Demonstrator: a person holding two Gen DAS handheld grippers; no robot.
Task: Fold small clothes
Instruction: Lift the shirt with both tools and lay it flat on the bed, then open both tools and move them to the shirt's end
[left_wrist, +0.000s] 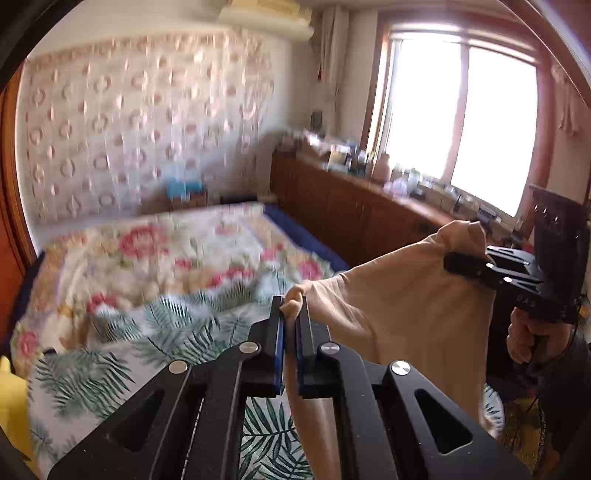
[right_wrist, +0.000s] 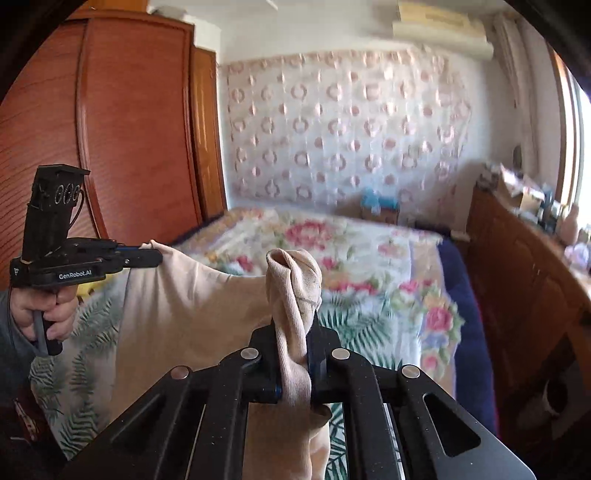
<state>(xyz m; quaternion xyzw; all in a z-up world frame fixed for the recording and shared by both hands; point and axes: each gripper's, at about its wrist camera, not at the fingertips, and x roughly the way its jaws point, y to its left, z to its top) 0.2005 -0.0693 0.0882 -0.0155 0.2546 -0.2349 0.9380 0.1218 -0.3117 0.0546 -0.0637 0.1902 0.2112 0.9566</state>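
left wrist view: the beige garment (left_wrist: 417, 306) hangs over the bed (left_wrist: 177, 266) (long side level), stretched between left gripper (left_wrist: 291, 314) and right gripper (left_wrist: 452, 264), both clamped on its top corners.

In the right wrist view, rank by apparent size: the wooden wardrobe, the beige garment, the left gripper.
1. wooden wardrobe
2. beige garment, close behind; it hangs near the camera, so this order is unsure
3. left gripper, clearly smallest, its jaws shut on the garment's corner
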